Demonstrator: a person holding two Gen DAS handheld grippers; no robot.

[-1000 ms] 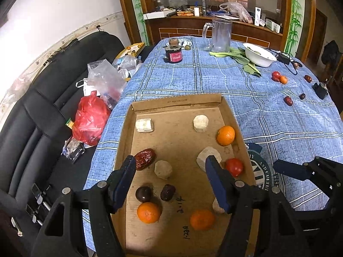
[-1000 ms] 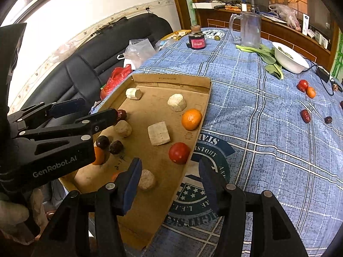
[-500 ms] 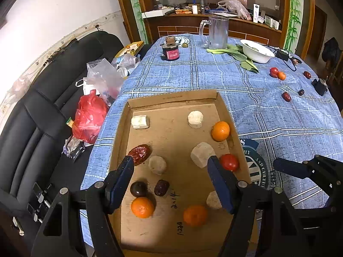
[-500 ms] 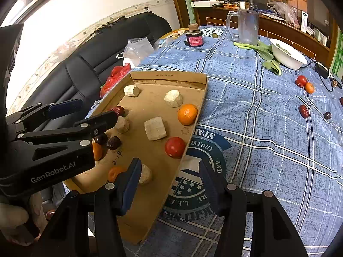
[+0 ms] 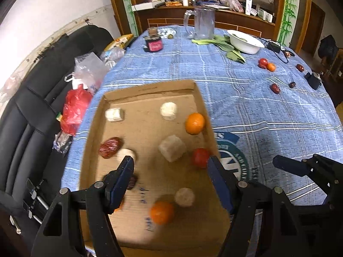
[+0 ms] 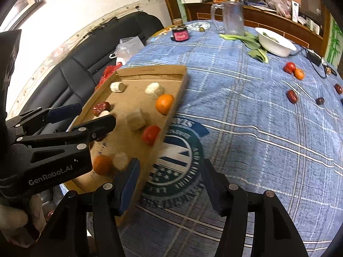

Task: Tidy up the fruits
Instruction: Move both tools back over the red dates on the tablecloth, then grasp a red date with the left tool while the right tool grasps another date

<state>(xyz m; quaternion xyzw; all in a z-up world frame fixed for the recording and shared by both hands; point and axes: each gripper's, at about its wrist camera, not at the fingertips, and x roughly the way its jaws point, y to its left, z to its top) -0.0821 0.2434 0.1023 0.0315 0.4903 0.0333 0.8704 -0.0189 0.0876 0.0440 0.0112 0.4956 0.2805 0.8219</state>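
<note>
A cardboard tray point(image 5: 150, 90) lies on the blue checked tablecloth. It holds two oranges point(image 5: 194, 123), a tomato point(image 5: 200, 157), a red date point(image 5: 109, 147) and several beige chunks point(image 5: 172, 151). Dark fruits are partly hidden behind my left finger. My left gripper point(image 5: 169, 159) hovers open over the tray's near half and grips nothing. My right gripper point(image 6: 169, 162) hangs over the printed emblem beside the tray's right wall. Its jaws are opening and nothing is between them. Far right on the cloth lie a tomato point(image 5: 263, 62), a small orange point(image 5: 271, 66) and a few dates point(image 5: 275, 88).
At the table's far end stand a clear pitcher point(image 5: 203, 23), a white bowl point(image 5: 245, 41), leafy greens point(image 5: 216, 42) and a dark jar point(image 5: 154, 44). A black sofa point(image 5: 32, 117) with a red bag point(image 5: 74, 109) runs along the left edge. A black charger point(image 5: 313, 80) lies far right.
Both grippers have drifted to the right and slightly back, so the tray and its contents sit further left in both views. Nothing was taken hold of.
</note>
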